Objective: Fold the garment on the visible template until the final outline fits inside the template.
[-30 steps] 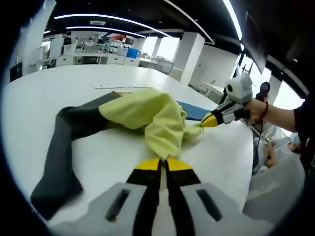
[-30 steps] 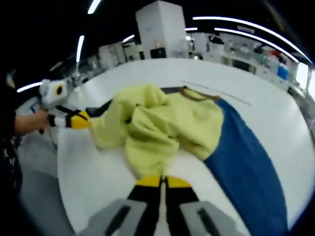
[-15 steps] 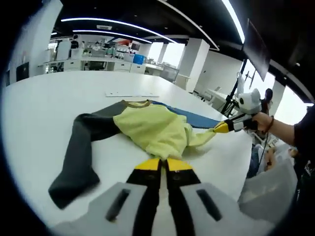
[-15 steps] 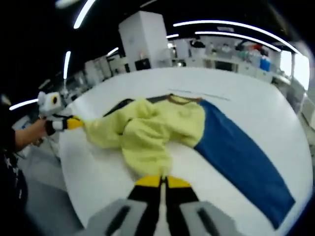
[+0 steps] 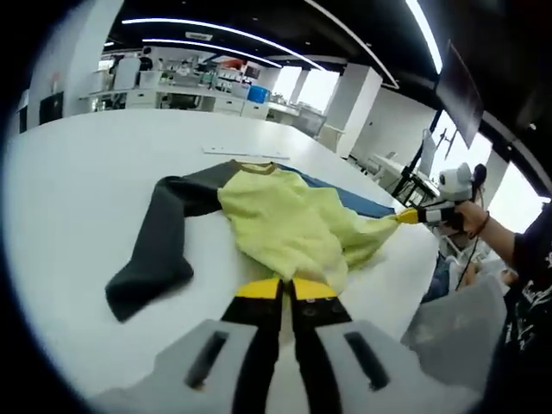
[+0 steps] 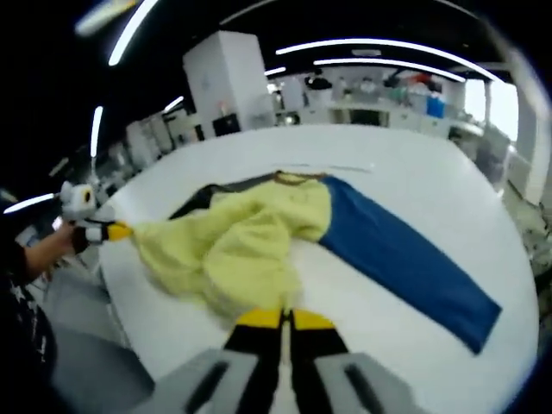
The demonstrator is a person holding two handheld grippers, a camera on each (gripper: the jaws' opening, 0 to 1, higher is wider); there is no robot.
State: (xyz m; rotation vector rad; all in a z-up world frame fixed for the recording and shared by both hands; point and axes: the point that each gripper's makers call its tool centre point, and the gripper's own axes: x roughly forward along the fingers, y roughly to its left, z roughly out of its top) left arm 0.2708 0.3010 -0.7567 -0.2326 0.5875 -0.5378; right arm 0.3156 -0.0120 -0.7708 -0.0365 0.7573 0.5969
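Two grippers, each pinching the yellow hem of one shirt. In the left gripper view, the left gripper (image 5: 286,291) sits at the bottom with its jaws closed together on the near edge of the shirt (image 5: 289,226). From there the yellow body spreads away over the white bench (image 5: 60,198). A dark grey sleeve (image 5: 159,250) runs out to the left and ends in a cuff nearer the camera. The brown collar (image 5: 252,166) lies at the far end, with a strip of blue sleeve (image 5: 354,200) behind the body to the right. The right gripper (image 5: 414,215) holds a stretched yellow corner out past the bench edge, a hand (image 5: 468,217) behind it.

In the right gripper view, the right gripper (image 6: 283,321) also has its jaws shut on bunched yellow cloth. The shirt (image 6: 233,246) lies rumpled ahead of it. The blue sleeve (image 6: 405,263) lies flat and straight to the right, cuff near the bench (image 6: 414,172) edge. The left gripper (image 6: 116,230) holds a taut yellow corner at far left. Beyond the collar (image 6: 293,178) a thin pale strip (image 6: 323,167) lies on the bench. Whether it marks a template, I cannot tell.
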